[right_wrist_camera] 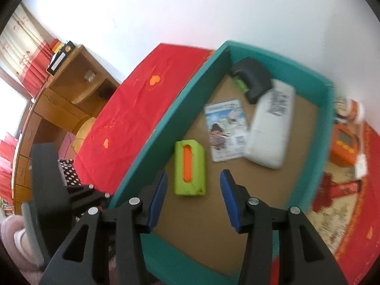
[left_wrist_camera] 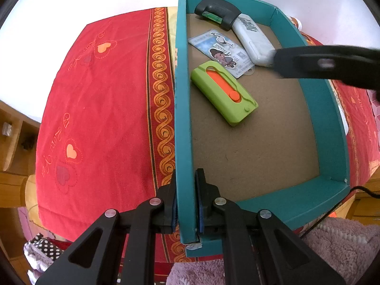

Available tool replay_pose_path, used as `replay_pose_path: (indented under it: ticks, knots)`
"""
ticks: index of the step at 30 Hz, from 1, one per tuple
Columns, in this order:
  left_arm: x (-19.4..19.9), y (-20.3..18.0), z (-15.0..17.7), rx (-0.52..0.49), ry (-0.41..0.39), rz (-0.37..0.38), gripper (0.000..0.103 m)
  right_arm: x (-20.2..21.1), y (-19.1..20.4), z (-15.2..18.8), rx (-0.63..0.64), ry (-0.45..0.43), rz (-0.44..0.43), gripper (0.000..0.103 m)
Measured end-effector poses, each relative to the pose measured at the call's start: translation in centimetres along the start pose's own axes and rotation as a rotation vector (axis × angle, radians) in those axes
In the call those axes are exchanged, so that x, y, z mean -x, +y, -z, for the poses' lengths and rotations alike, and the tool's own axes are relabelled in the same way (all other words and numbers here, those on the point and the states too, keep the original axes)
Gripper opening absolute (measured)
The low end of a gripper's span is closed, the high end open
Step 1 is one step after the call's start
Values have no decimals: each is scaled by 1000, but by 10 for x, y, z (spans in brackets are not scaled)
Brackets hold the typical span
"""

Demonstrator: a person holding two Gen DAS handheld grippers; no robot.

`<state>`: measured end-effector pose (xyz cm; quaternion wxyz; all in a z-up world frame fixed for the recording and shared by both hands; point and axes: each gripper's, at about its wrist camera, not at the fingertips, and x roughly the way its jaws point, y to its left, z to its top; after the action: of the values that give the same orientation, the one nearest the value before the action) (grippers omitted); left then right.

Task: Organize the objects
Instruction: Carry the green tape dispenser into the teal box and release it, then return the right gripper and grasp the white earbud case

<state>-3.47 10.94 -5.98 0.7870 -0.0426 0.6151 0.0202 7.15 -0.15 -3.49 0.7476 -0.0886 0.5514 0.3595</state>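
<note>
Red cloth (left_wrist_camera: 99, 109) with stitched hearts and a gold scroll border covers the tabletop, filling the left half of the left wrist view, with a plain white wall behind.

At lower centre of that view the left gripper (left_wrist_camera: 186, 204) has its jaws closed on the near left wall of the teal box (left_wrist_camera: 182, 109), one pad outside and one inside, pinning it. The box fills the right half of the frame; its brown floor carries, left to right, a green and orange slider case (left_wrist_camera: 223, 92) near the left wall, a cartoon-printed card (left_wrist_camera: 220, 52), a black clamp-shaped tool (left_wrist_camera: 218, 11) in the far corner, and a white charger block (left_wrist_camera: 254, 40) by the right wall.

In the right wrist view the right gripper (right_wrist_camera: 193, 199) hovers over the box, jaws wide apart and holding nothing, the slider case (right_wrist_camera: 190, 168) just ahead between the blue pads (right_wrist_camera: 159, 197).

Further right, outside the box, an orange gadget (right_wrist_camera: 344, 147) lies on the cloth.

The step looks like reaching for the next object. To do it well, hold the box steady with the left and lift the right clear over the wall.
</note>
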Motion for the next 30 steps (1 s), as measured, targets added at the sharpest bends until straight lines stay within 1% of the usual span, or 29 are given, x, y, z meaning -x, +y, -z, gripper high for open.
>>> replay_pose_path:
  ticks: [5,11,14,19,25,28,30]
  knots:
    - [1,0,-3,1,2,2,12,30,-25,14,-40,-30,39,49]
    - [1,1,-3,1,1,2,12,45,-49,32,-112,-38,80,49]
    - [1,1,-3,1,1,1,12,48,-60,37,-139,-44,98,52]
    - [1,0,-3,1,1,2,12,55,-76,51,-168,-48,157,62]
    - [1,0,-3,1,1,2,12,57,-99,71,-221,-28,206,69]
    - [1,0,-3,0,2,1,12,54,-106,81,-221,-4,244,70]
    - [2,1,-3,-1,3,1,12,50,-108,88,-221,7,246,71]
